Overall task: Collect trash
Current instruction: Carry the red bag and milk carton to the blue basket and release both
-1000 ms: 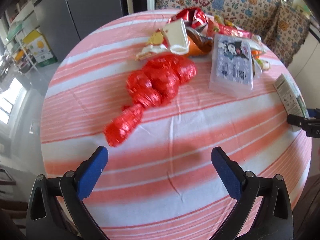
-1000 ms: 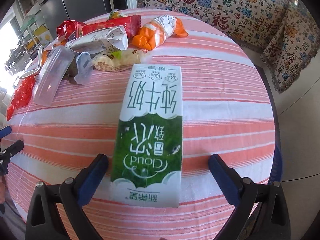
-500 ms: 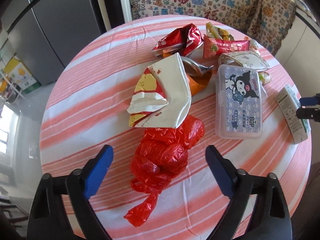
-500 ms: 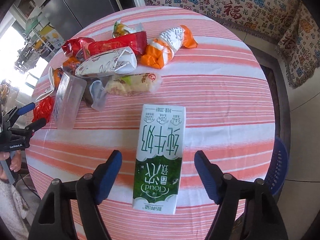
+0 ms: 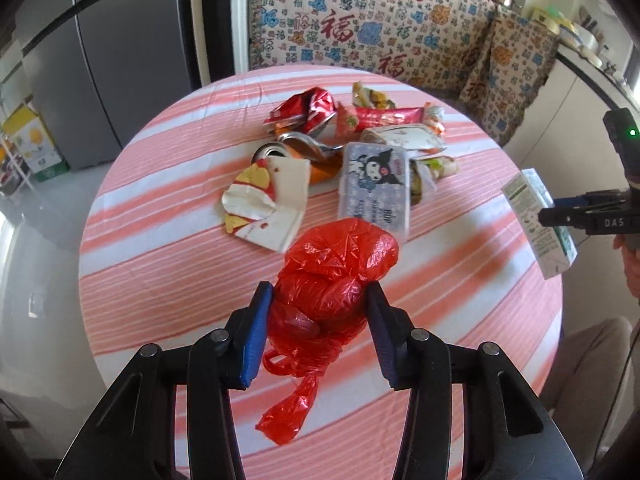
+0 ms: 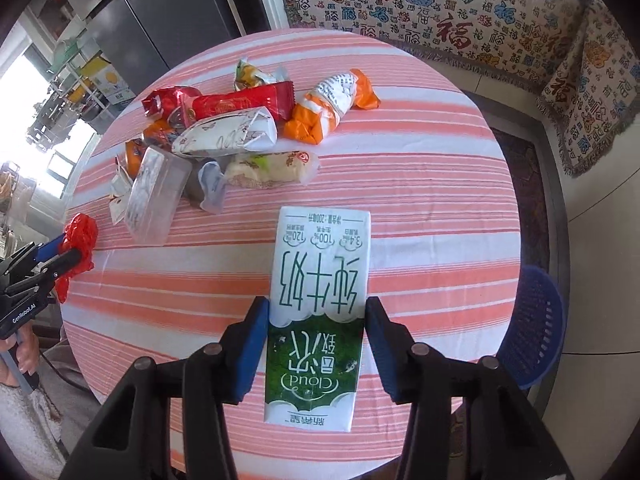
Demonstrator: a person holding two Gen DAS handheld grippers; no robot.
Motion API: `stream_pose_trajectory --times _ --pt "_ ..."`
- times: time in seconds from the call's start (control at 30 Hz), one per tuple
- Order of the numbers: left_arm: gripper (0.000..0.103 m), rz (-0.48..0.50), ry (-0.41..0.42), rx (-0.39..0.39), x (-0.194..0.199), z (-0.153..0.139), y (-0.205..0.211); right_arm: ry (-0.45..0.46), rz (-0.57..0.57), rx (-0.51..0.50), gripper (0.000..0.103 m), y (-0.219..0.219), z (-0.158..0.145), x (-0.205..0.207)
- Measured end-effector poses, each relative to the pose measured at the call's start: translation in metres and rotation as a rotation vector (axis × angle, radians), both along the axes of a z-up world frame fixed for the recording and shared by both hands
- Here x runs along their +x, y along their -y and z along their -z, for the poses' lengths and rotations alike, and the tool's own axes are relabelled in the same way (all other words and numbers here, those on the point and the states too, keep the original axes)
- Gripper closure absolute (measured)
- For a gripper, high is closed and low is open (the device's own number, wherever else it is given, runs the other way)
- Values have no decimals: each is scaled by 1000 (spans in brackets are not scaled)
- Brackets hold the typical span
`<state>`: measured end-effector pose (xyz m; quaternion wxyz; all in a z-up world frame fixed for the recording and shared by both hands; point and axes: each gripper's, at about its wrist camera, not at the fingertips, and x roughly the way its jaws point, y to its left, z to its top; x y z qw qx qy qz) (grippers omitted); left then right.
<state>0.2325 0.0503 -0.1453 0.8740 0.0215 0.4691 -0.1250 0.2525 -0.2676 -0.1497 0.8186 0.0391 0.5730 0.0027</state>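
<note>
A crumpled red plastic bag point(image 5: 332, 284) lies on the round striped table point(image 5: 160, 248). My left gripper point(image 5: 318, 300) is shut on the bag, blue pads pressed against its sides. A green and white milk carton point(image 6: 316, 312) lies flat near the table's right edge. My right gripper point(image 6: 316, 312) is shut on the carton's lower half. The carton also shows in the left wrist view point(image 5: 540, 220), and the bag shows in the right wrist view point(image 6: 78, 244). A pile of snack wrappers point(image 6: 240, 120) and a clear plastic box point(image 5: 376, 184) lie in the table's middle.
A white paper bag point(image 5: 268, 204) and a crushed can point(image 5: 296, 148) lie by the box. A blue basket point(image 6: 532, 328) stands on the floor to the right. A patterned sofa point(image 5: 380, 32) is behind the table, a grey fridge point(image 5: 120, 60) at the left.
Both grippers have closed from wide open. The left one moved forward over the red bag and gripped it. The right one closed on the milk carton.
</note>
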Motion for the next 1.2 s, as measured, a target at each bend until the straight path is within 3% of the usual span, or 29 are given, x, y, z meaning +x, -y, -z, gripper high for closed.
stream_pose_trajectory --times 0.3,0.57,0.8,1.03,1.2 --pt "56 114 57 -106 -28 -43 87 80 23 14 54 45 -23 -41" --pt "56 319 23 -185 -15 -45 263 120 244 -33 54 180 -31 -84" --pt "56 418 -59 -218 17 -12 411 114 432 -44 53 290 -2 -114" --pt "56 444 -163 -243 51 43 485 95 546 10 53 363 47 -117" --pt "55 434 -214 -252 57 68 509 84 600 42 53 399 78 -113"
